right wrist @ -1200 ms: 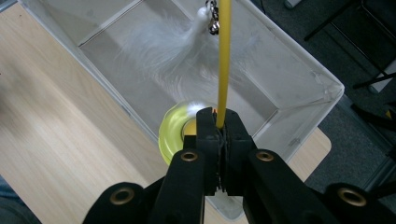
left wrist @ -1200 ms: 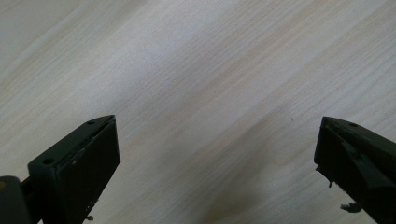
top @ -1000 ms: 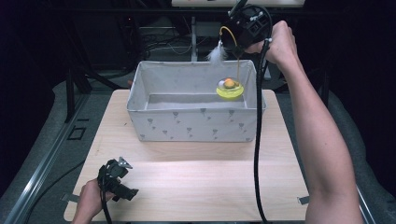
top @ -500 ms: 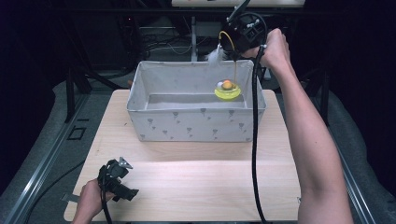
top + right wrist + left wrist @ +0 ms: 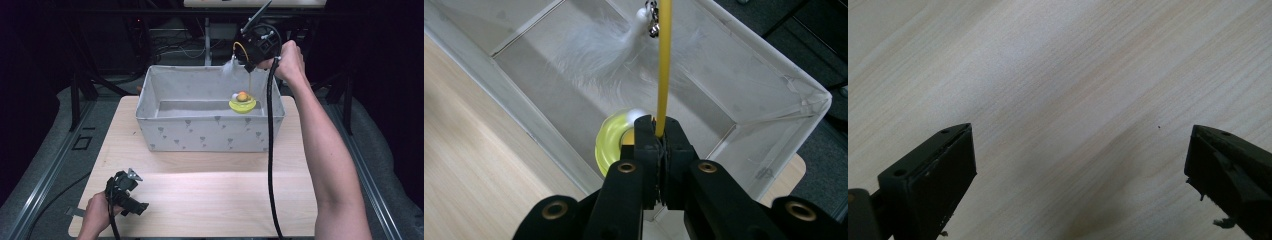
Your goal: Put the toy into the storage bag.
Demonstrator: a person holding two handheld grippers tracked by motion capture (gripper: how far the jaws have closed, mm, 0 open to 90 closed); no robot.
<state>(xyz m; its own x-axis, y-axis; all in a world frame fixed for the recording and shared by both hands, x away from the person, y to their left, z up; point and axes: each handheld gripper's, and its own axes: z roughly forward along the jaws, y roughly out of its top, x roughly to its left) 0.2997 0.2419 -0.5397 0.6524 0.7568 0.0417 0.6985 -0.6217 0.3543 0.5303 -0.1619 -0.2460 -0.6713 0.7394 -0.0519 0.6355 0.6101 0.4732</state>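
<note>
- The wooden table [image 5: 210, 200] lies directly under the left gripper [image 5: 125, 192], which rests low at its near left corner; in the left gripper view the pale grain [image 5: 1058, 90] runs between the two jaws.
- The grey fabric bin [image 5: 210, 135], printed with small dark marks, sits on the far half of the table, well ahead of the left gripper and just below the right gripper [image 5: 252, 57]; in the right gripper view its pale walls [image 5: 769, 85] spread out beyond the jaw tips.
- The right gripper is held high above the bin's far right corner by the person's right hand [image 5: 290, 62], its black cable [image 5: 271, 150] hanging down across the table.
- The left gripper's jaws stand wide apart with nothing between them.
- The yellow ring base [image 5: 242, 105] is inside the bin at its right end, beneath the right gripper, with a small orange ball [image 5: 242, 96] on top; in the right gripper view the yellow ring [image 5: 611, 142] shows just behind the jaw tips.
- The right gripper's jaws [image 5: 659, 135] are pressed together on a thin yellow wand [image 5: 664, 60], which runs straight away from the tips.
- A white feather tuft [image 5: 599, 55] with a small metal clasp [image 5: 653, 27] hangs at the wand's far end, over the bin; from the high view the feather [image 5: 229, 67] sits just beside the right gripper.
</note>
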